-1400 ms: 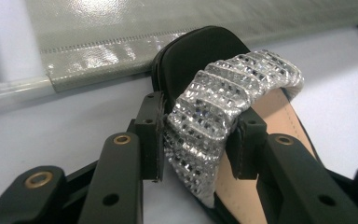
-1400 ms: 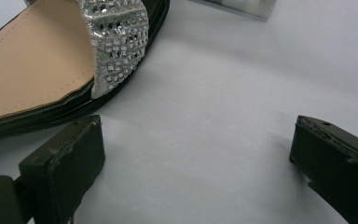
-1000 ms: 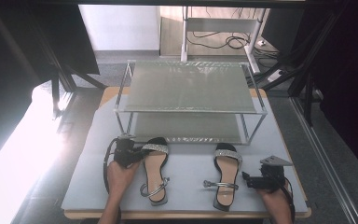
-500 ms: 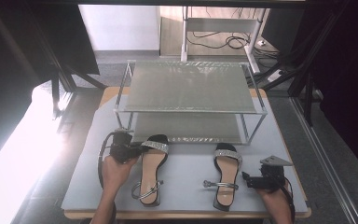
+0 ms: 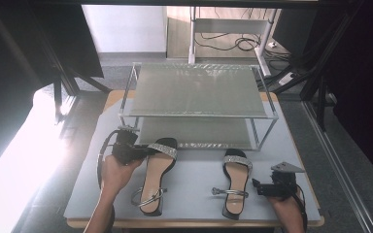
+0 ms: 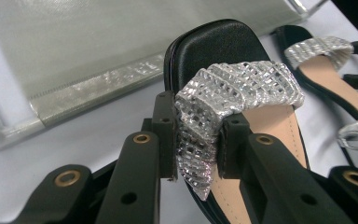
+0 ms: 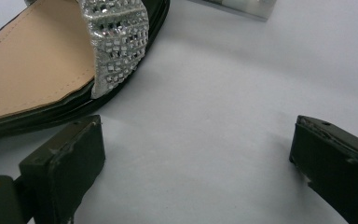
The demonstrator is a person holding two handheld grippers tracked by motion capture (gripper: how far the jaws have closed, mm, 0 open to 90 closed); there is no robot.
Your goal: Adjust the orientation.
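Two black sandals with tan insoles and silver sequin straps lie on the grey mat. The left sandal (image 5: 154,177) has my left gripper (image 5: 143,150) shut on its sequin toe strap (image 6: 223,100); the two black jaws pinch the strap's outer end, and the toe points at the rack. The right sandal (image 5: 235,180) lies flat, its strap (image 7: 119,39) just left of my right gripper (image 5: 258,187). That gripper stands open over bare mat beside the sandal, with nothing between its fingers (image 7: 70,161).
A two-tier metal shoe rack (image 5: 199,90) with mesh shelves stands at the back of the grey mat (image 5: 194,196). Its lower shelf edge (image 6: 98,88) is just beyond the left sandal's toe. Cables lie on the floor behind the table.
My left gripper has moved forward and right toward the rack with the left sandal's strap in it, swinging the sandal's toe to the right. The right gripper and right sandal have stayed put.
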